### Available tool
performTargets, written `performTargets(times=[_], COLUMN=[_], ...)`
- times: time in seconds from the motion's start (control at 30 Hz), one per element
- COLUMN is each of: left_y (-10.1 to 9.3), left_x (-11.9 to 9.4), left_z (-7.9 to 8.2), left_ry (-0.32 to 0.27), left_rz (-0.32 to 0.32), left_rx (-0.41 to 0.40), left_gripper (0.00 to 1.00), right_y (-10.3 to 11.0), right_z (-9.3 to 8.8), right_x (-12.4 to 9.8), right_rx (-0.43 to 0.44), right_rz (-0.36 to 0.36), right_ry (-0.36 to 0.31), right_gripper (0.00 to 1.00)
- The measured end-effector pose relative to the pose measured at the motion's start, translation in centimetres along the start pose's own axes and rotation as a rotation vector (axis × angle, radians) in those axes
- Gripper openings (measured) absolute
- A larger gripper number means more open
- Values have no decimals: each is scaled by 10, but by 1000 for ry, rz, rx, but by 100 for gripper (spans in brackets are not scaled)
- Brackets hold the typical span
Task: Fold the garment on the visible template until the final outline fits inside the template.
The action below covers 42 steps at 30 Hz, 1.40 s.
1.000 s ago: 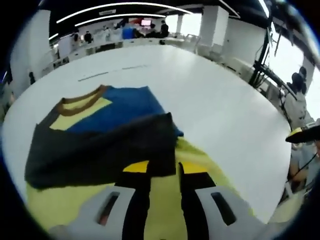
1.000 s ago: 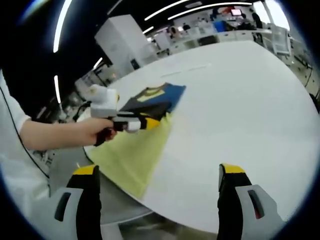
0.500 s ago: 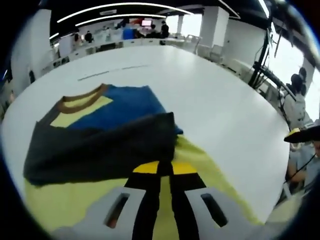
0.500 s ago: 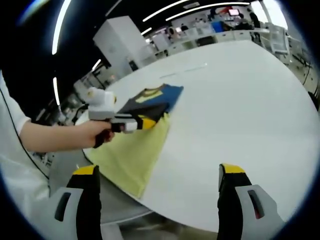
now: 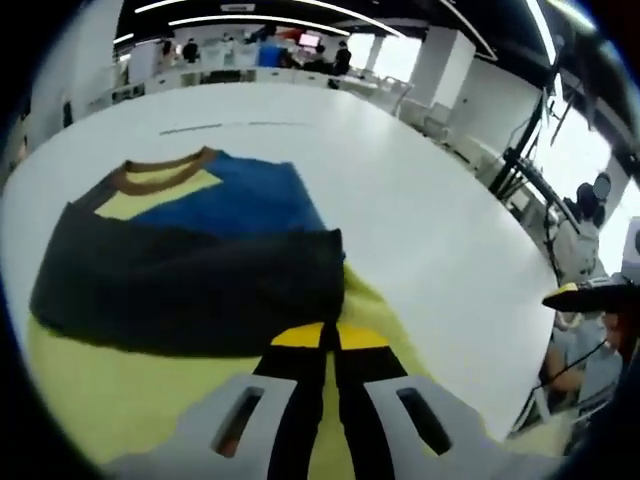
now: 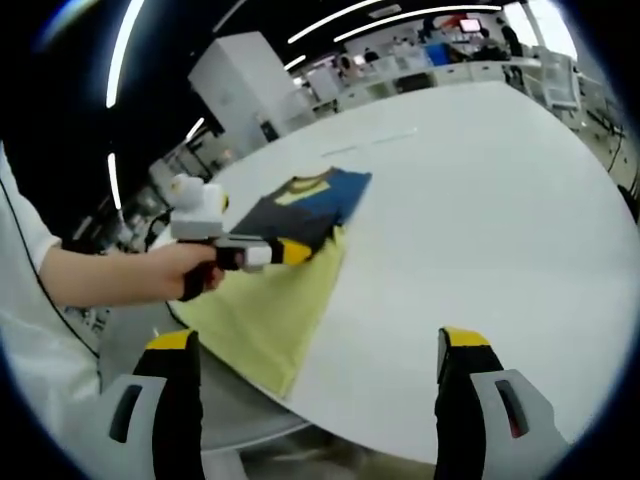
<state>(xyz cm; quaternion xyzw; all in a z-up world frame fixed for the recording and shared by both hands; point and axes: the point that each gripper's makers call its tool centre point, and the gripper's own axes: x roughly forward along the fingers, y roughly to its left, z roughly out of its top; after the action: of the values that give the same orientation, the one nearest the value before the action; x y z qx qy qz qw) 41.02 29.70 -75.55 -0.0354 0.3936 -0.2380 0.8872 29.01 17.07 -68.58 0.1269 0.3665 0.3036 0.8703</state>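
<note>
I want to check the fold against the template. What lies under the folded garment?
Under the garment lies the yellow template, on the white table. Its near part shows bare, and a strip past the garment's right edge. The part beneath the cloth is covered, so its far edge cannot be seen.

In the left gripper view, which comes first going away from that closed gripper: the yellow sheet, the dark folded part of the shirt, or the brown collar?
From the left gripper:
1. yellow template, right under the jaws.
2. dark folded part, just beyond the tips.
3. brown collar, farthest, upper left.
</note>
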Motion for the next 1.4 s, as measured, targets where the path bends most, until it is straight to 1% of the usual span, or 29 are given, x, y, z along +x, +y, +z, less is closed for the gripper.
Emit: performTargets(times=[0.17,0.33,0.5,0.67,0.83,0.9,1.03,1.1,1.2,1.3,1.4], left_y=[-1,0,-1,-3,-10,-10,-5,-1,0,5,9], left_x=[-1,-1,0,-2,-10,-13,-23,-29,-36,-45,-54], left_z=[-5,-6,-8,-8,-13,-16,-22,-23,-24,-25,-26], left_ry=[10,16,23,37,52,57,64,66,64,61,58], left_rz=[-4,-15,-39,-62,-100,-107,-118,-120,-149,-152,-156], left_rx=[-1,1,11,1,12,13,3,2,11,25,22], left_gripper=[0,0,2,4,8,12,16,20,25,27,29], right_y=[1,2,5,11,18,22,31,36,44,53,58], right_z=[0,0,1,3,4,5,5,4,4,3,3], right_x=[1,1,1,4,6,7,10,12,14,17,18], right_rx=[-2,-4,-8,-13,-21,-24,-32,-35,-42,-47,-49], right_rz=[3,3,5,7,10,12,15,18,21,24,24], right_ry=[0,2,3,2,0,-1,2,1,2,1,-4], right_gripper=[98,98,98,98,98,98,98,98,98,98,98])
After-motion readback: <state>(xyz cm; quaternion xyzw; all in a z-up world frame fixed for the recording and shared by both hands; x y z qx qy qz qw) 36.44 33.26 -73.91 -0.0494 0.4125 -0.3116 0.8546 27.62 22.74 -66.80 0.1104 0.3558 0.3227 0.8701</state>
